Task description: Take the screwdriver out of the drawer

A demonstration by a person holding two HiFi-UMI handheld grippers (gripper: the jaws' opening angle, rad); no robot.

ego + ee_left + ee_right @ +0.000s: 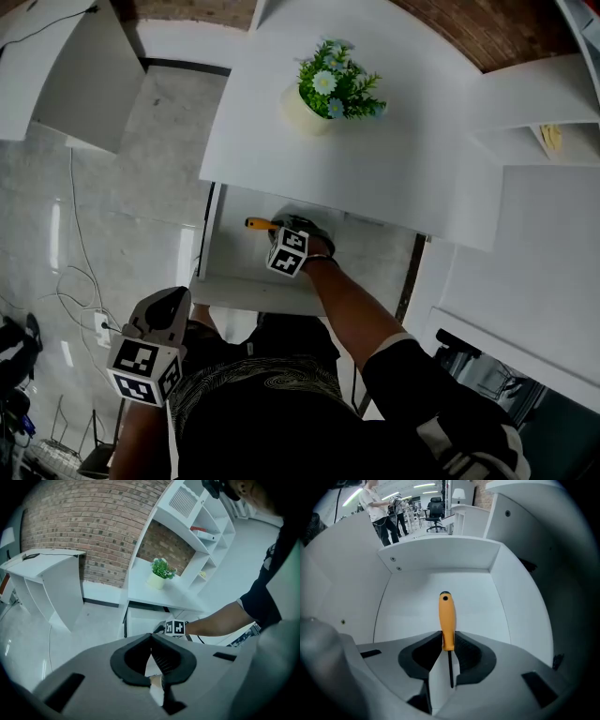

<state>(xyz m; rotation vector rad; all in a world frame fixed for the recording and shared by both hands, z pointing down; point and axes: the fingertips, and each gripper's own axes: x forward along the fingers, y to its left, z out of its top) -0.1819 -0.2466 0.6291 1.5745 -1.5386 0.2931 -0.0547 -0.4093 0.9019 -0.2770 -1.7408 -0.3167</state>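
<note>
Both pairs of jaws are together: my right gripper [447, 645] clamps the screwdriver [446, 618] where handle meets shaft, inside the drawer [440, 558], its long axis running straight out ahead of the jaws; my left gripper [151, 642], empty, hangs outside it, the farther of the two

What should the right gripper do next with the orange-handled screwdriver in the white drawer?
Probably lift straight up, then draw back. The right gripper is shut on the orange-handled screwdriver near the base of its handle, and both sit inside the open white drawer, its walls rising around them.
</note>
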